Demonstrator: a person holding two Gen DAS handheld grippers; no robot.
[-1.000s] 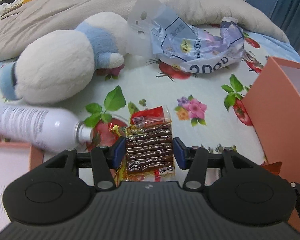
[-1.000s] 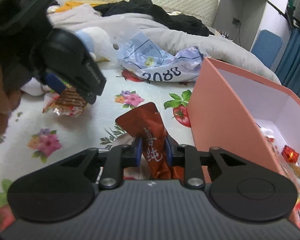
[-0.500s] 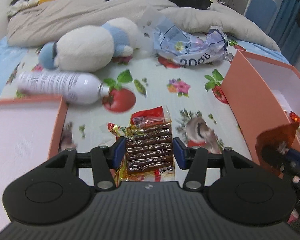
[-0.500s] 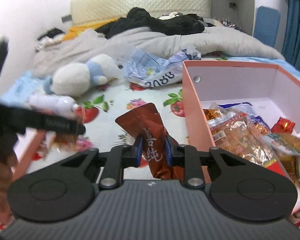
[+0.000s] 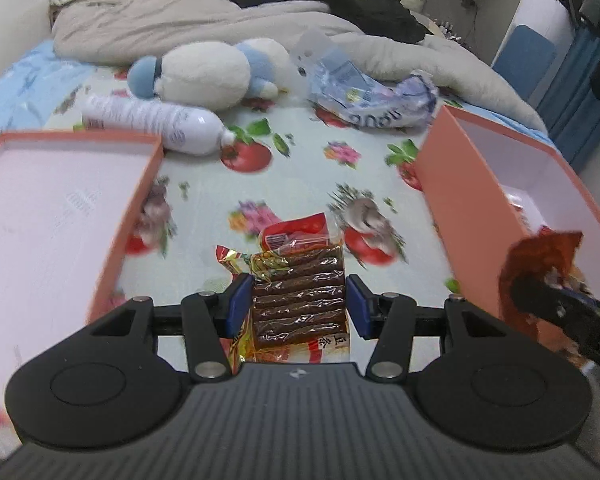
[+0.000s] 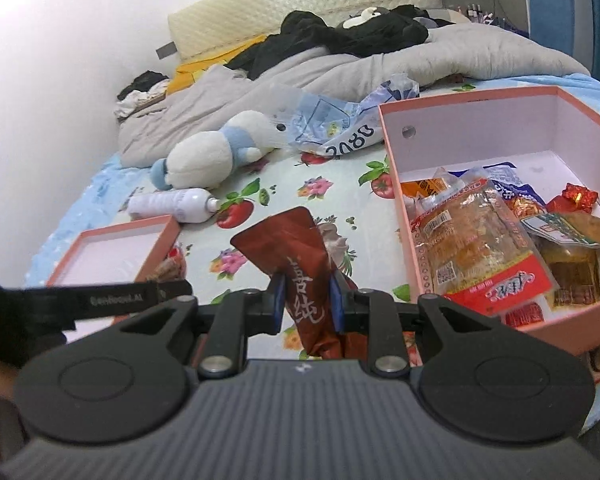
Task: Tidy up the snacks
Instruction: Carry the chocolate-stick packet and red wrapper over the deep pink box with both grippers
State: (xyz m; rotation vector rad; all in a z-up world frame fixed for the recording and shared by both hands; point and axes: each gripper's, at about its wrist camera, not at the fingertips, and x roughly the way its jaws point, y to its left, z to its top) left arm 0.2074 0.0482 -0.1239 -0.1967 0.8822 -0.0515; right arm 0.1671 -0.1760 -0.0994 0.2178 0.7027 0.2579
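Snack pack [image 5: 300, 300] clamped between left hand-held gripper [image 5: 299, 305] pads.

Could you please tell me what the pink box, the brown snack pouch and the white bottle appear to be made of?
Pink box: probably matte cardboard; thin stiff walls, crisp corners, white lining.
Brown snack pouch: likely glossy plastic or foil film; it creases and shines where the right gripper pinches it.
White bottle: smooth and slightly glossy, plastic or coated metal; I cannot tell which.
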